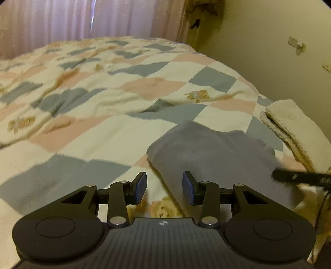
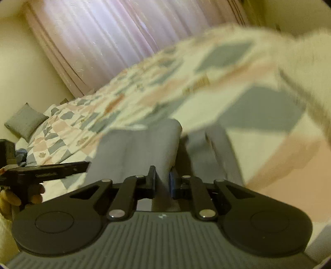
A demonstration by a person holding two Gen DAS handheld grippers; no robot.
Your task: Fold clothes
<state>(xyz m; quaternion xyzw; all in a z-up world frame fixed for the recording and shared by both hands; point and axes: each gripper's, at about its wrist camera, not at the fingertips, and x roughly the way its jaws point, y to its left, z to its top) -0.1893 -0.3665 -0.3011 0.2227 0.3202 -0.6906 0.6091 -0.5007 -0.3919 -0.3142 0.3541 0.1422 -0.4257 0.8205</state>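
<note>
A grey folded garment [image 1: 209,153] lies on the checked quilt [image 1: 99,99] near the bed's front right. My left gripper [image 1: 164,187] is open and empty, just above the garment's near left edge. My right gripper [image 2: 162,182] is shut on a fold of the grey garment [image 2: 140,149] and holds it; this view is tilted and blurred. The right gripper's black tip [image 1: 300,178] shows at the right edge of the left wrist view. The left gripper [image 2: 45,168] shows at the left of the right wrist view.
A folded cream towel [image 1: 295,128] lies at the bed's right edge beside the wall. A grey pillow [image 2: 24,121] sits at the far end of the bed. Pink curtains [image 1: 93,18] hang behind the bed.
</note>
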